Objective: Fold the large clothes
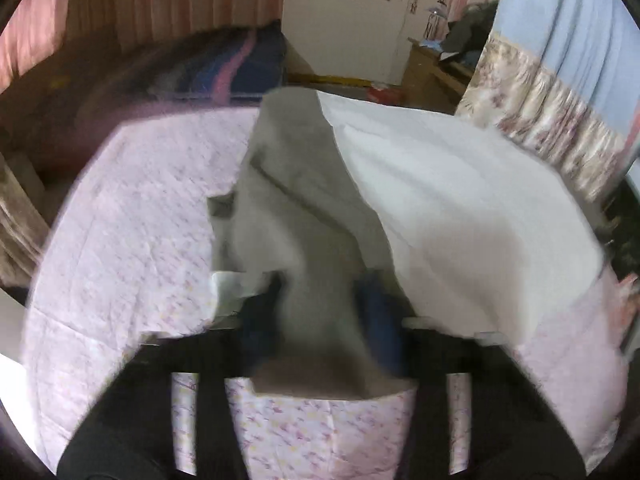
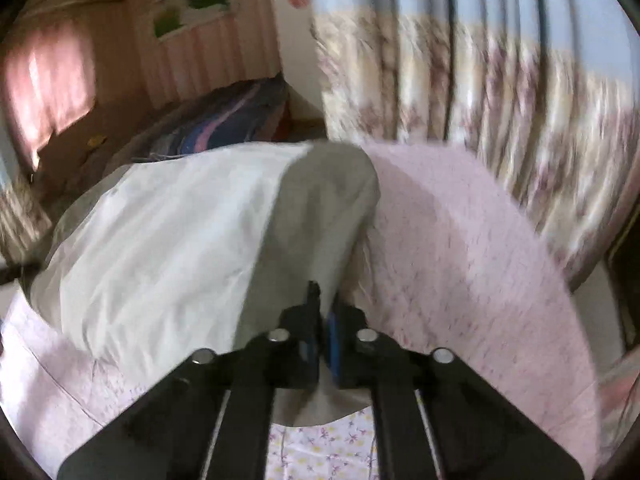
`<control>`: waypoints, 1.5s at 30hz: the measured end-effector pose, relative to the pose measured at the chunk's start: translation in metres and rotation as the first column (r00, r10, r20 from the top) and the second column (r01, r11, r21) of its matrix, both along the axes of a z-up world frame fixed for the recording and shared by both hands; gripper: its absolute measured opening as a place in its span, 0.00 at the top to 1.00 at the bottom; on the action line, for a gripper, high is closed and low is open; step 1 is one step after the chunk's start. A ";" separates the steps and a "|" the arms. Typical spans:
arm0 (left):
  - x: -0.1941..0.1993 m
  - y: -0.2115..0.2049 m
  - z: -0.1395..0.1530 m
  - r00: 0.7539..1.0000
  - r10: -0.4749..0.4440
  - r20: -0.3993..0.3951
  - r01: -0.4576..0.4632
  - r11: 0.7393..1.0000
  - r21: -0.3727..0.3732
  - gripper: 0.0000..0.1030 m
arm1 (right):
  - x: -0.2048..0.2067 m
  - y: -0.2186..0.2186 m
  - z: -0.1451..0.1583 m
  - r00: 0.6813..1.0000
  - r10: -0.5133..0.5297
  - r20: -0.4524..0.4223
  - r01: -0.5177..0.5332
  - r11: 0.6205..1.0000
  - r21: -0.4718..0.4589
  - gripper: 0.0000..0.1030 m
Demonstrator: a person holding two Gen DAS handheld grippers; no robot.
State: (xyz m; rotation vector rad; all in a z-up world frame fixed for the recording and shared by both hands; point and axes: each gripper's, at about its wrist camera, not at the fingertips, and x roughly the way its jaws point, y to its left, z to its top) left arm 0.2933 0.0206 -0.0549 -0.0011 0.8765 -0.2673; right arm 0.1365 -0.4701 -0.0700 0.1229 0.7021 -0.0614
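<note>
A large white garment (image 1: 440, 200) with a grey underside lies spread over a bed covered by a pink floral quilt (image 1: 120, 240). A grey fold of it rises in a bunch between the blue-padded fingers of my left gripper (image 1: 324, 292), which is shut on that fold. In the right wrist view the same garment (image 2: 160, 240) stretches away to the left over the quilt (image 2: 460, 260). My right gripper (image 2: 324, 304) has its jaws pressed together on the grey edge, and cloth hangs out below them. Both views are blurred.
A floral curtain (image 2: 480, 80) hangs close along the bed's right side; the same curtain (image 1: 540, 112) shows in the left view. A dark striped blanket (image 1: 224, 64) lies beyond the bed's far end. A cluttered wooden cabinet (image 1: 436, 60) stands by a white door (image 1: 344, 32).
</note>
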 end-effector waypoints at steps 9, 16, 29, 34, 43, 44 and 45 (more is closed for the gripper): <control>-0.056 0.045 -0.009 0.998 0.006 -0.067 -0.016 0.987 -0.159 0.94 | -0.064 -0.003 0.016 0.999 0.009 0.044 -0.009 1.000 -0.008 0.98; -0.036 0.084 -0.056 0.961 0.241 -0.137 -0.241 0.970 0.019 1.00 | -0.025 -0.024 -0.047 0.990 -0.079 -0.121 0.068 0.993 -0.093 0.96; -0.069 0.060 0.004 0.946 0.306 0.102 -0.320 0.931 0.174 0.03 | -0.045 -0.019 0.017 0.988 -0.149 0.041 0.152 0.986 -0.072 0.32; -0.068 0.007 0.024 0.971 0.197 0.135 -0.213 0.970 0.116 0.03 | -0.039 0.012 0.020 0.992 -0.098 0.085 0.107 0.988 -0.115 0.28; -0.062 -0.090 0.022 0.992 0.051 0.119 -0.068 0.988 0.136 0.03 | -0.026 0.042 0.018 0.994 0.004 0.113 0.010 0.993 -0.121 0.28; -0.063 -0.096 0.022 0.992 0.041 0.118 -0.056 0.990 0.132 0.03 | -0.024 0.043 0.017 0.994 0.015 0.111 -0.003 0.994 -0.109 0.28; -0.062 -0.104 0.022 0.993 0.030 0.116 -0.045 0.990 0.131 0.03 | -0.024 0.043 0.016 0.994 0.020 0.110 -0.009 0.995 -0.103 0.28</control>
